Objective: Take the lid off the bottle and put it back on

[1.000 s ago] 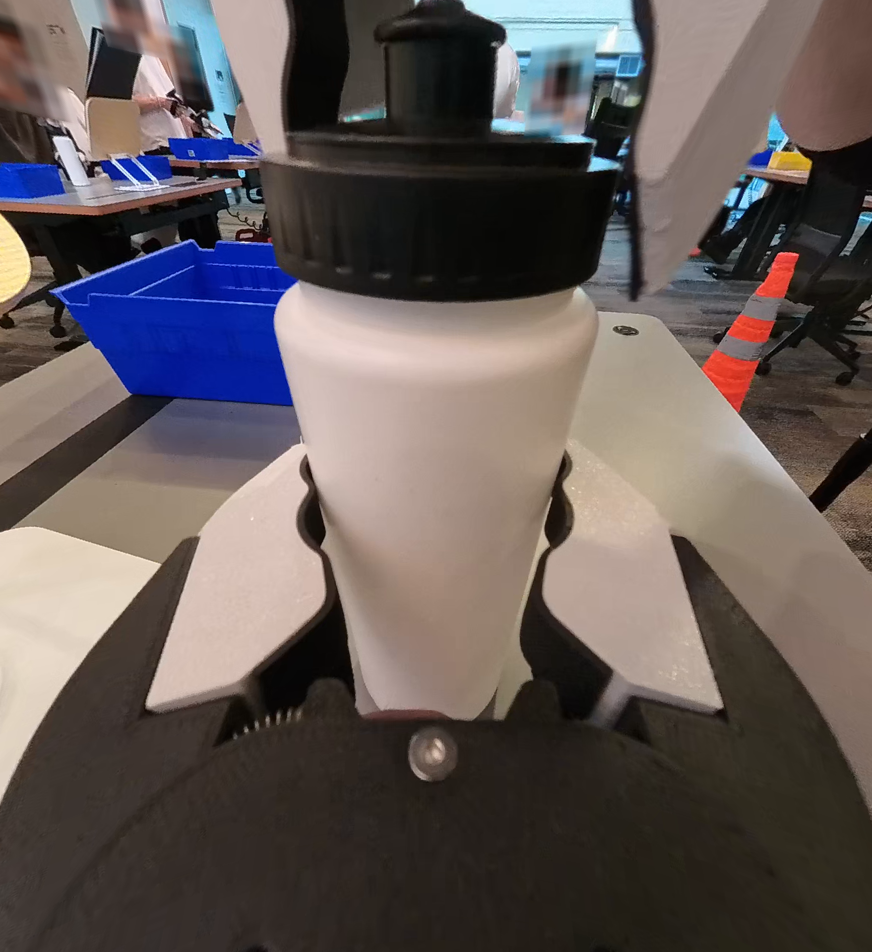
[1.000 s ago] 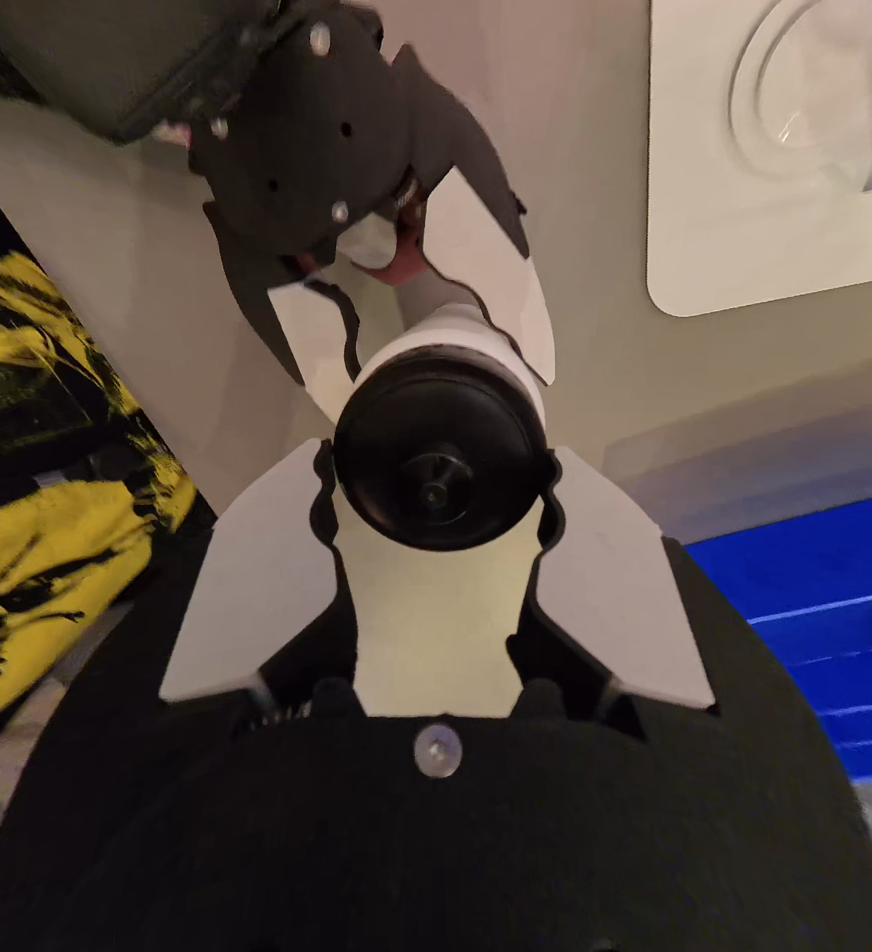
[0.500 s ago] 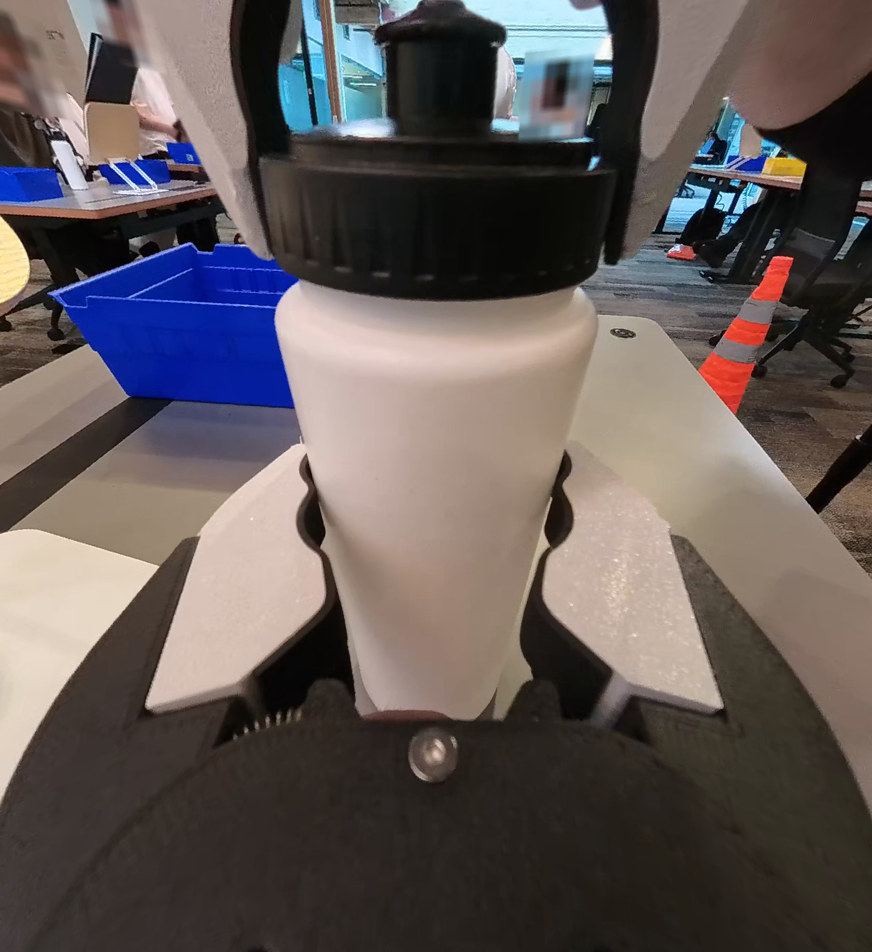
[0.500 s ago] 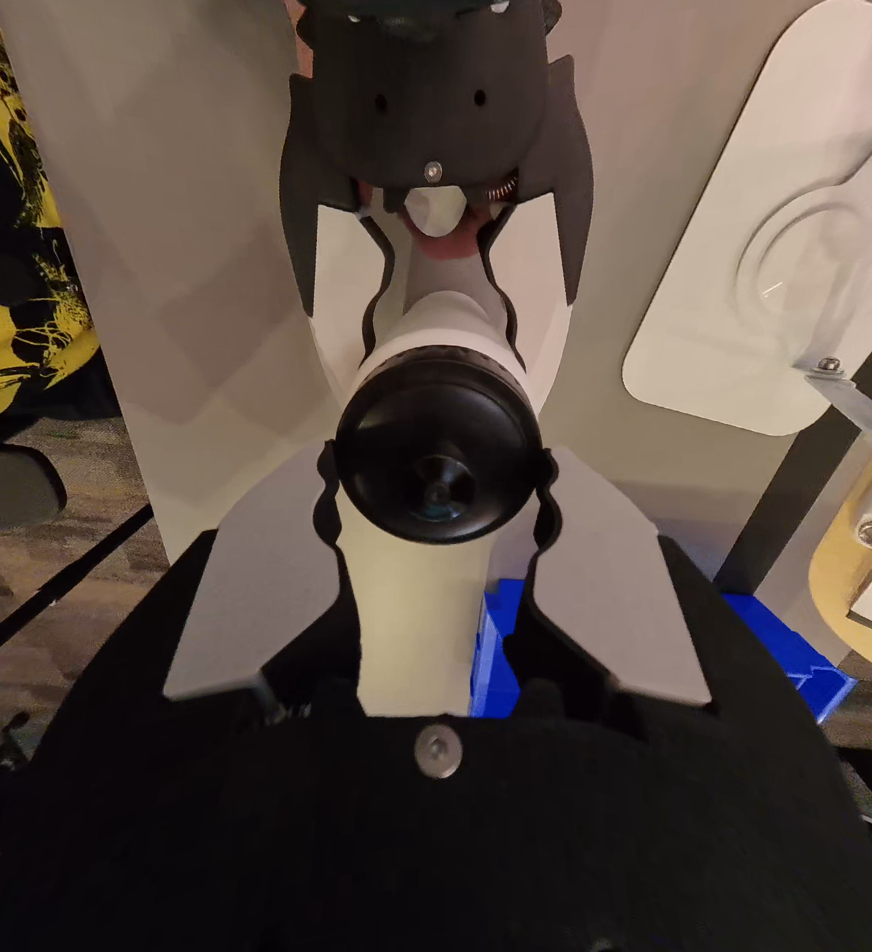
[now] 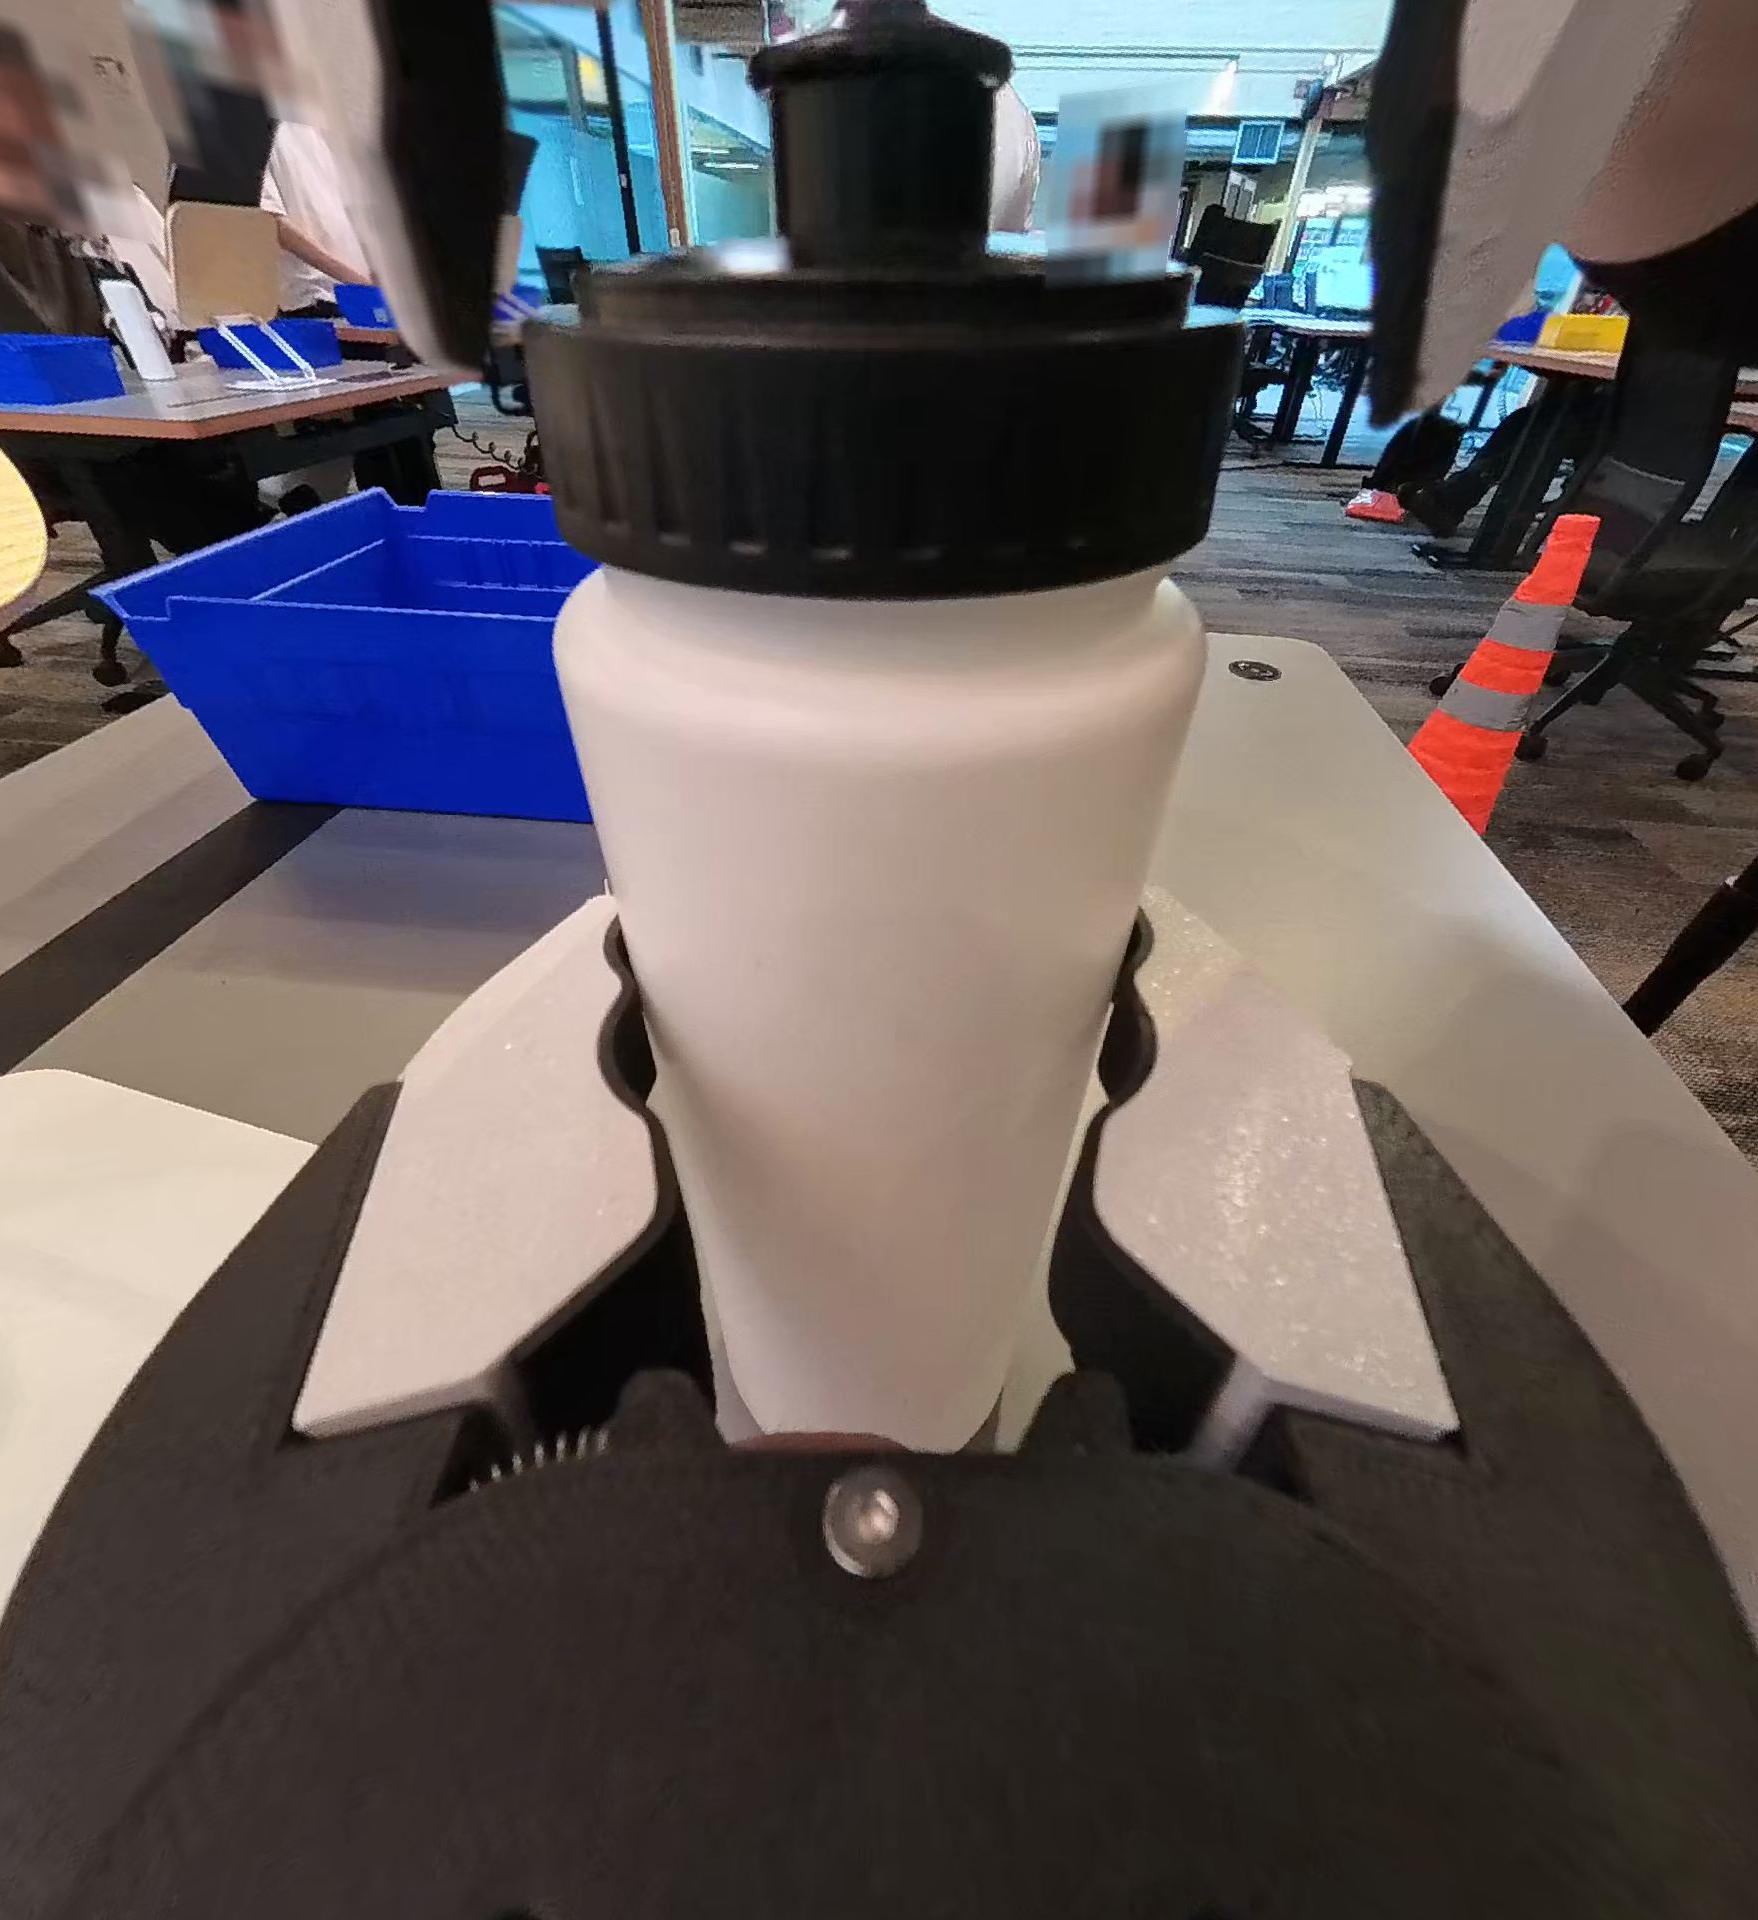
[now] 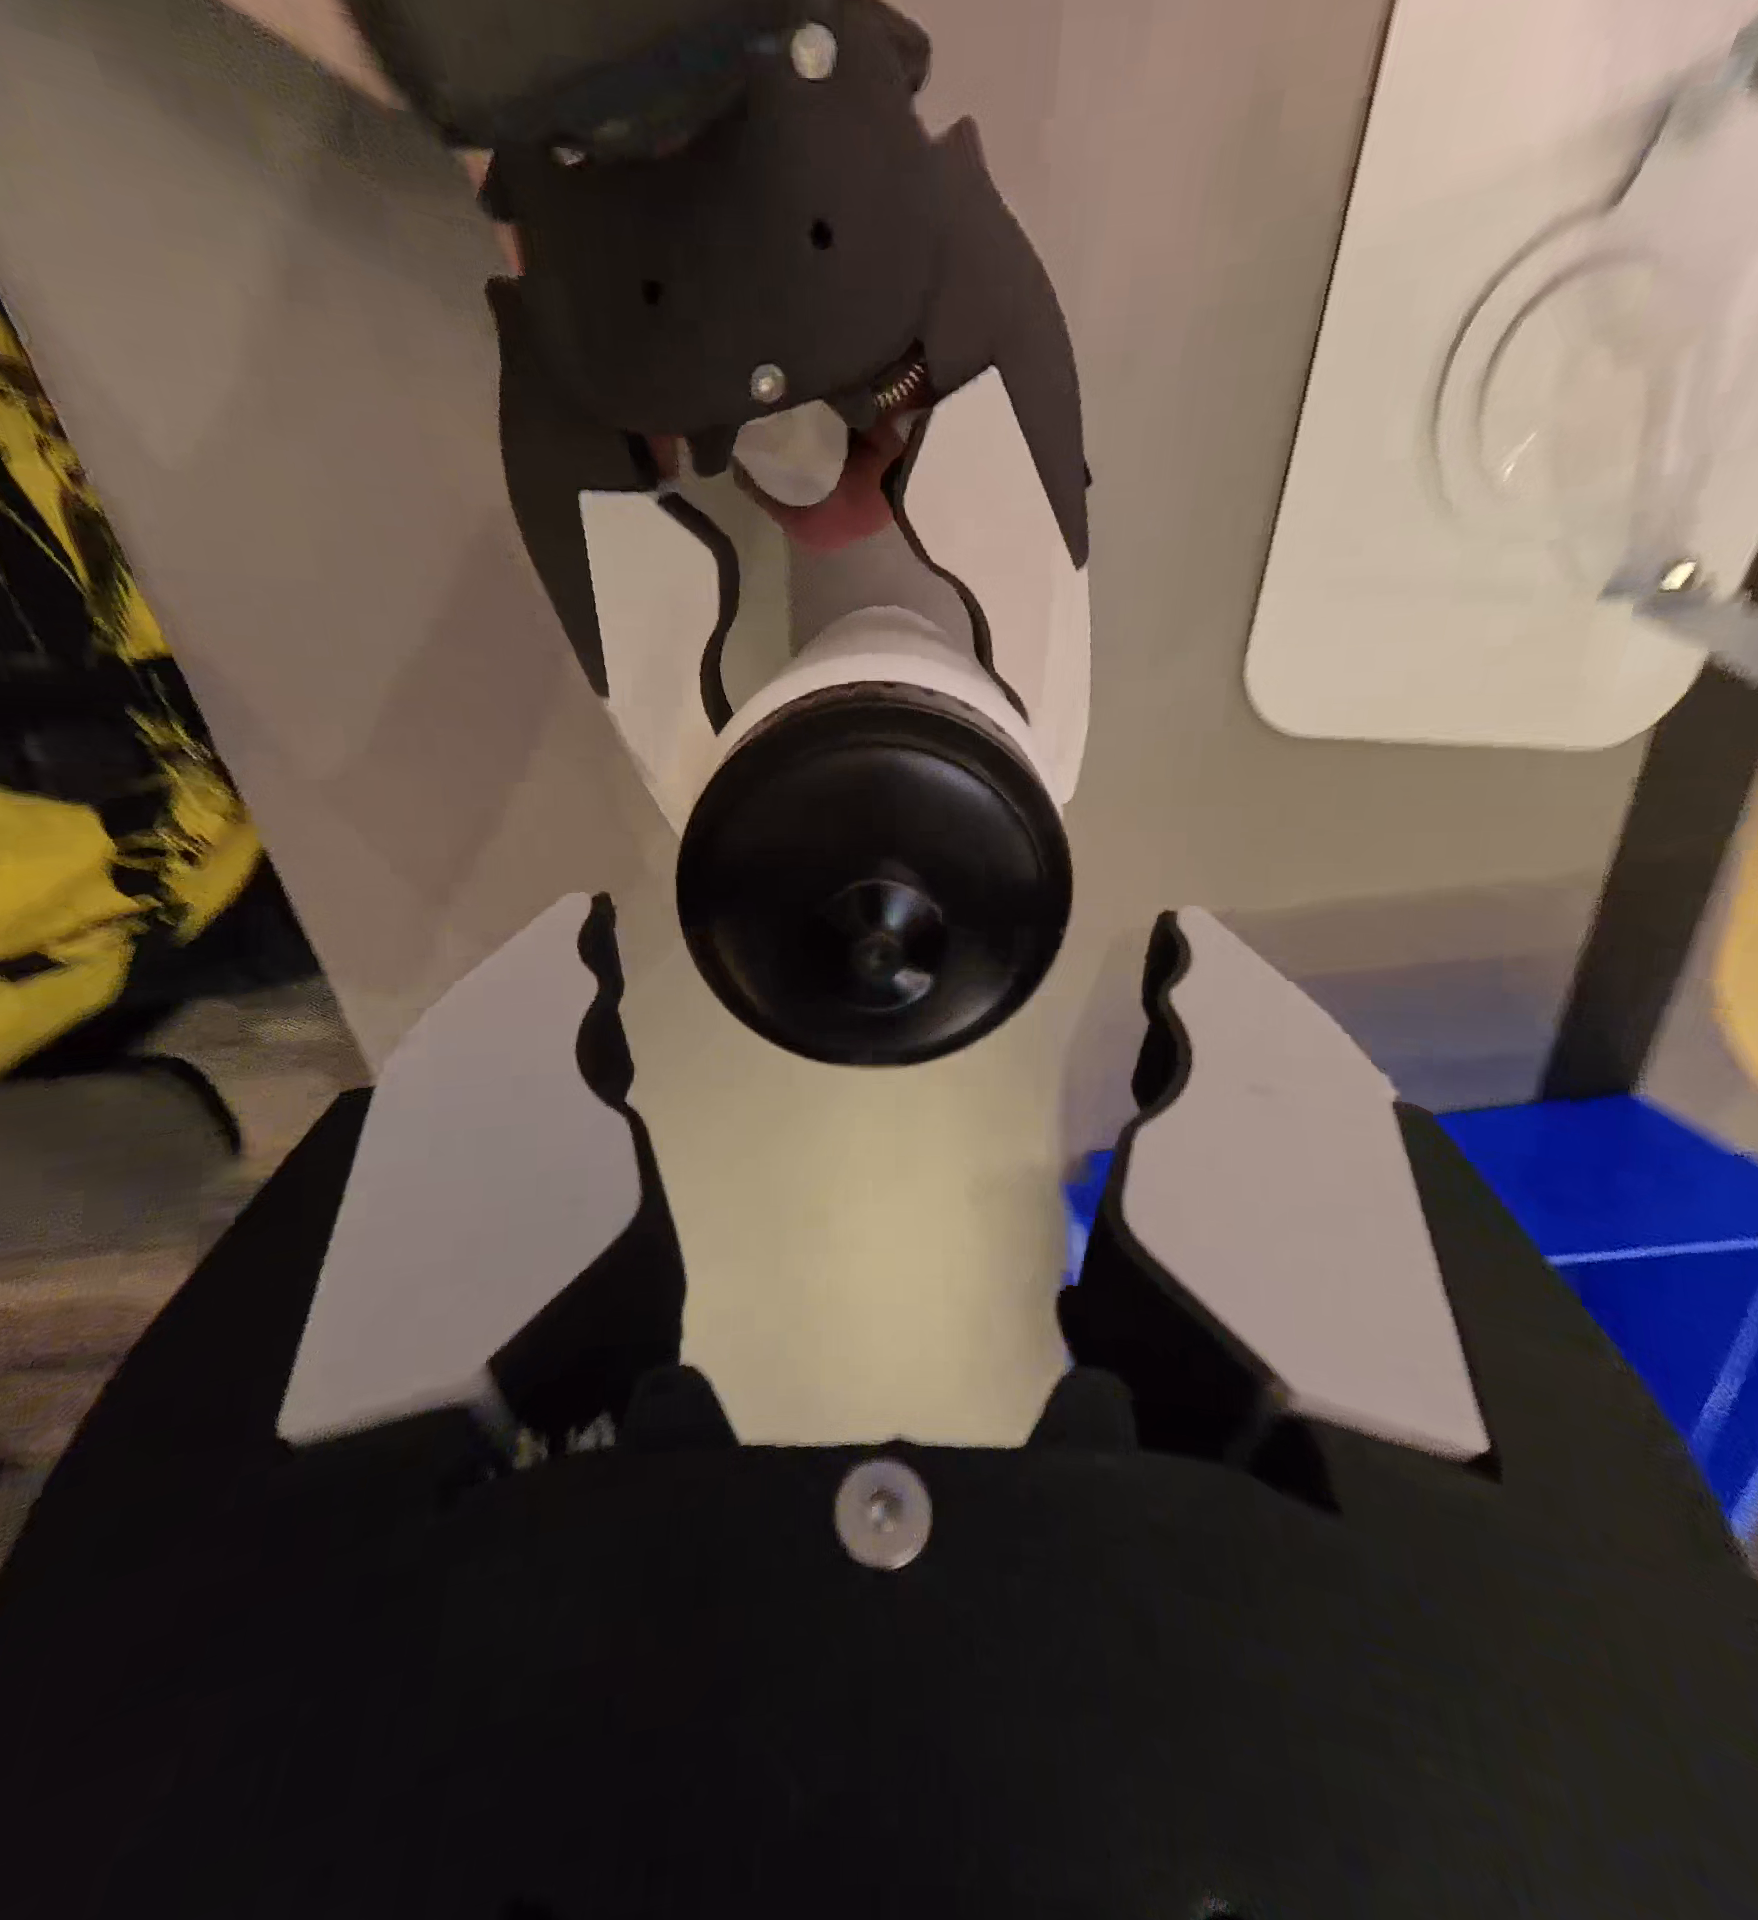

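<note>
A white bottle (image 5: 875, 748) with a black ribbed lid (image 5: 880, 447) and spout stands upright over the table. My left gripper (image 5: 873, 930) is shut on the bottle's lower body. In the right wrist view I look straight down on the lid (image 6: 802, 852). My right gripper (image 6: 880, 920) is open, its fingers standing either side of the lid with a gap on each side. Those fingers (image 5: 439, 177) show at the top of the left wrist view, wider than the lid. The left gripper (image 6: 854, 675) shows below, holding the bottle (image 6: 896, 649).
A blue bin (image 5: 366, 665) stands at the far left of the grey table (image 5: 1322, 935). A white tray (image 5: 75, 1247) lies at the near left; it also shows in the right wrist view (image 6: 1426, 364). An orange cone (image 5: 1509, 675) stands on the floor to the right.
My right gripper was shut on the lid and turning around it; now its jaws have opened and let go of the lid. The left gripper and bottle have stayed put.
</note>
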Tool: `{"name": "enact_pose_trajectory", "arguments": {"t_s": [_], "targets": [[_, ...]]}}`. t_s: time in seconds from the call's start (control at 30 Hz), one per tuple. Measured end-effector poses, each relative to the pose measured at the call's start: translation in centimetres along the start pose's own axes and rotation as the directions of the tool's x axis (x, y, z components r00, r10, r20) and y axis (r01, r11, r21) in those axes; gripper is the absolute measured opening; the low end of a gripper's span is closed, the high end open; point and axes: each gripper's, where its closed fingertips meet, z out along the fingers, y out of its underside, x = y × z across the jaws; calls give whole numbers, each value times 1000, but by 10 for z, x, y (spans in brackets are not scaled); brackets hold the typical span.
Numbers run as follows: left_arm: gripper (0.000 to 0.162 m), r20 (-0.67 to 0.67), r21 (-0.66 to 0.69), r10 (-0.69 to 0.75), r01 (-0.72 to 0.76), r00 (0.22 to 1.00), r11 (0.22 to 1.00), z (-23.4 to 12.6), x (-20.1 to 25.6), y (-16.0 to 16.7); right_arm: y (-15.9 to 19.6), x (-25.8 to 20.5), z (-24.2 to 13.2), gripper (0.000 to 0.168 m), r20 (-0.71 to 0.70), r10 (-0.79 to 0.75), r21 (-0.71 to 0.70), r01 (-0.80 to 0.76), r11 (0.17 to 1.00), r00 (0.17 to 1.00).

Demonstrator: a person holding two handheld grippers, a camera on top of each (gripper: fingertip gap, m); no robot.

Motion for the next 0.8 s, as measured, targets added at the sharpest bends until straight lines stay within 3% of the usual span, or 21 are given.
{"name": "enact_pose_trajectory", "arguments": {"t_s": [0.13, 0.23, 0.3, 0.47, 0.63, 0.7, 0.77, 0.8], "targets": [[85, -3, 3, -2, 2, 1000, 1000, 0, 0, 0, -3, 2, -2, 86, -13, -192, 10, 192, 981, 981], [85, -3, 3, -2, 2, 1000, 1000, 0, 0, 0, 0, 0, 5, 72, 38, -258, -22, 259, 966, 965], [85, -4, 3, 1, -1, 1000, 1000, 0, 0, 0, -1, -1, 8, 74, 63, -267, -17, 268, 963, 962], [85, -5, 8, -14, 14, 1000, 1000, 0, -2, -1, -1, 0, 8, 74, 75, -21, -21, 23, 1000, 997], [85, -1, 2, -1, 1, 1000, 1000, 1, 0, 0, 0, -3, 9, 74, 29, 251, 15, -251, 968, 968], [85, -4, 1, 1, -1, 1000, 1000, 1, 1, 0, 0, -3, 9, 75, 21, 267, 28, -268, 963, 963], [85, -3, 1, 0, 0, 1000, 1000, 1, 2, 0, 5, -2, 9, 78, -5, 157, -5, -157, 988, 988], [85, -4, 0, 1, -1, 1000, 1000, 1, 2, 0, 9, 2, 9, 99, -52, 85, -28, -87, 996, 995]]}}
